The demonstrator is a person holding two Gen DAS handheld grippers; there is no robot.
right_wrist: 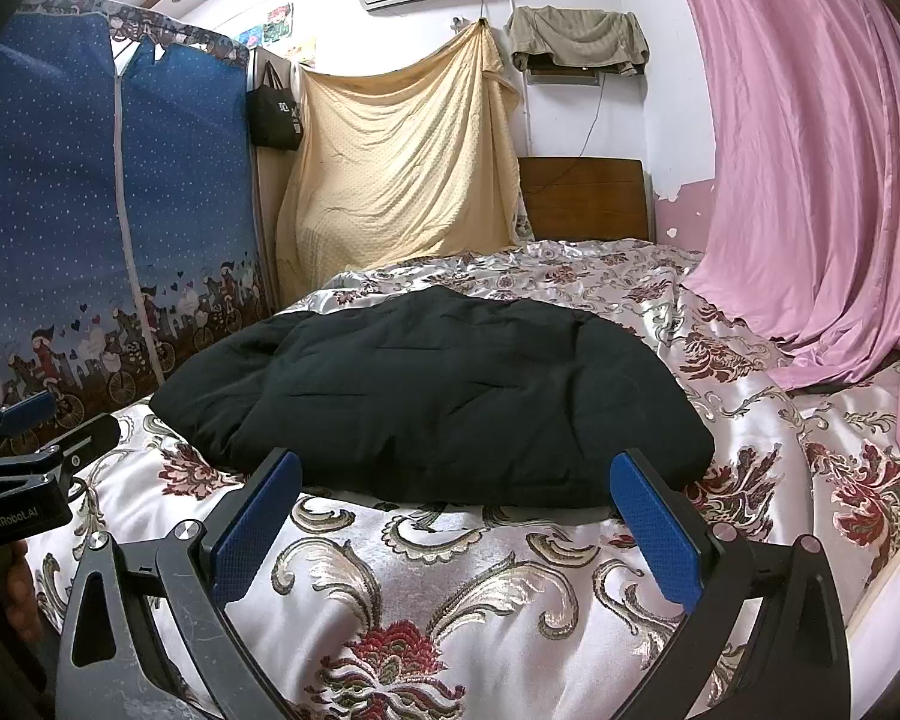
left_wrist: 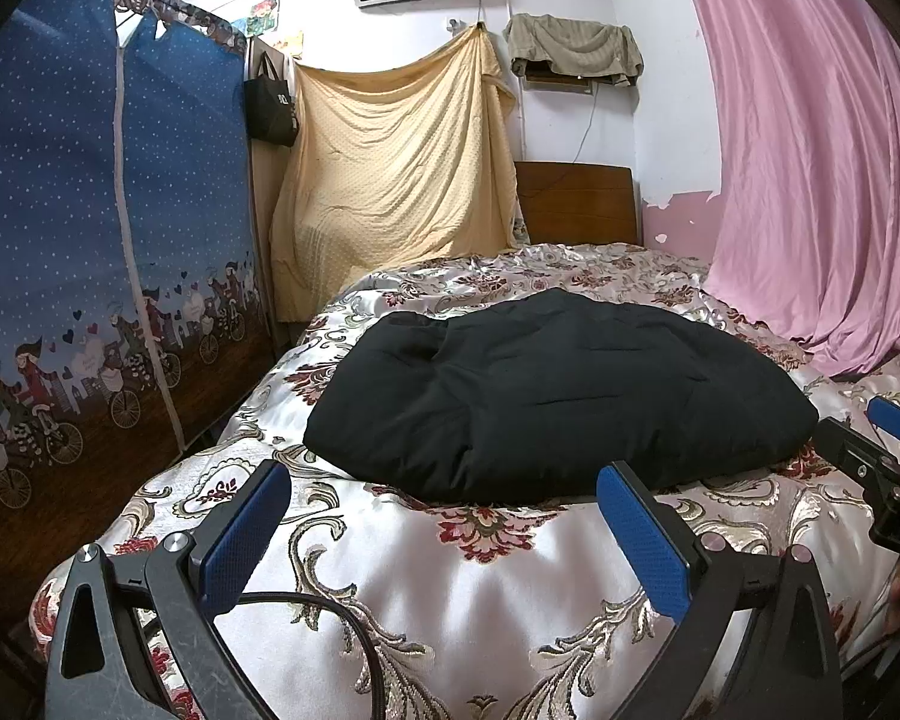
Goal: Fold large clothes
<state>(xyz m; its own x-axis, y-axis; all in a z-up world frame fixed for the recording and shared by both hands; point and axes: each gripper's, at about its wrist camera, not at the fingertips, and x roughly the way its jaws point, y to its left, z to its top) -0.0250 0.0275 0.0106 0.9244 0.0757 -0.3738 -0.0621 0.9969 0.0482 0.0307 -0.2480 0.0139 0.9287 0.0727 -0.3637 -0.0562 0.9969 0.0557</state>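
Observation:
A black padded garment (left_wrist: 546, 396) lies folded into a thick bundle in the middle of the bed; it also shows in the right wrist view (right_wrist: 444, 396). My left gripper (left_wrist: 444, 480) is open and empty, hovering just short of the bundle's near edge. My right gripper (right_wrist: 456, 468) is open and empty, also just short of the near edge. The right gripper shows at the right edge of the left wrist view (left_wrist: 888, 450). The left gripper shows at the left edge of the right wrist view (right_wrist: 30, 438).
The bed has a shiny floral bedspread (left_wrist: 462, 588). A blue fabric wardrobe (left_wrist: 90, 240) stands at the left. A yellow sheet (left_wrist: 390, 168) hangs at the back beside a wooden headboard (left_wrist: 576, 204). A pink curtain (left_wrist: 822, 168) hangs at the right.

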